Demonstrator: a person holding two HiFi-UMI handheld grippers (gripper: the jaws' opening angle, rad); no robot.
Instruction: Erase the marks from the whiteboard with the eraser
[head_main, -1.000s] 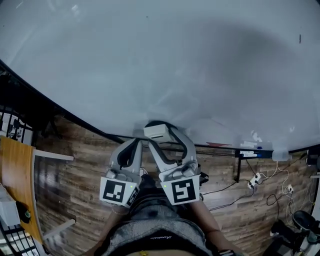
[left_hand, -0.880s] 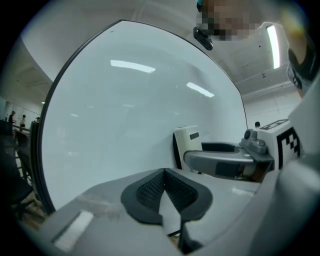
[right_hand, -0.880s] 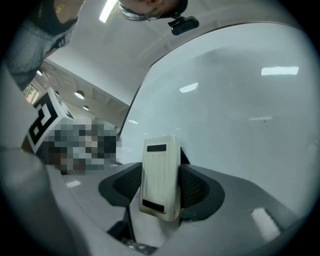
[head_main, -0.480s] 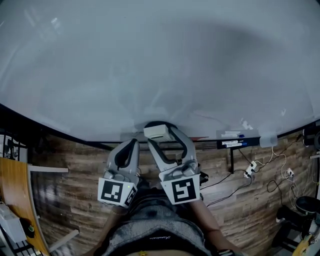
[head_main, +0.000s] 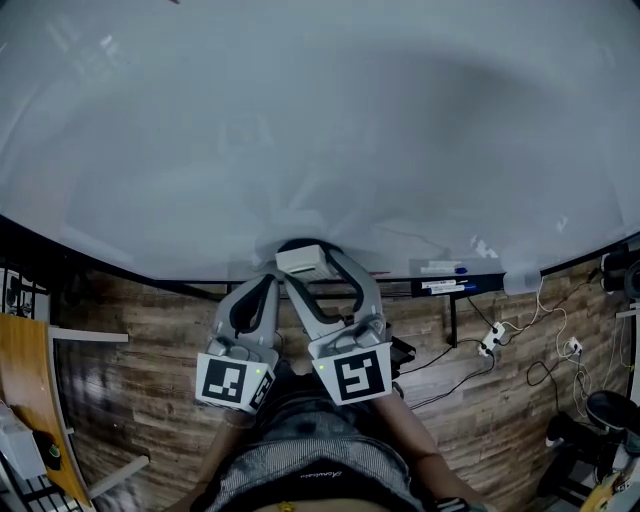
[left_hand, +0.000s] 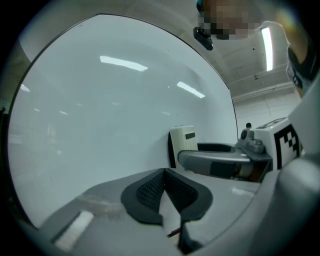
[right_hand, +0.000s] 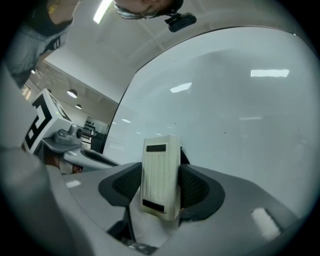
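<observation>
Eraser (right_hand: 160, 175): white ribbed plastic block with dark felt backing, clamped upright between the jaws of the right gripper (right_hand: 160, 189). In the head view the eraser (head_main: 305, 260) sits at the middle of the bottom edge of the whiteboard (head_main: 300, 120), with its felt side seemingly against the surface.

Whiteboard: large, glossy, with faint grey smears and ceiling-light reflections; no bold marks are legible.

Right gripper (head_main: 308, 264): jaws closed on the eraser, marker cube toward the person.

Left gripper (left_hand: 165, 175): jaws closed together, nothing between them. It is held just beside the right gripper, below the board's bottom edge (head_main: 262, 288).

Markers (head_main: 440, 268): lying on the ledge along the bottom edge, right of the eraser.

Power strip (head_main: 490, 340): on the wooden floor (head_main: 150, 330), with trailing cables.
</observation>
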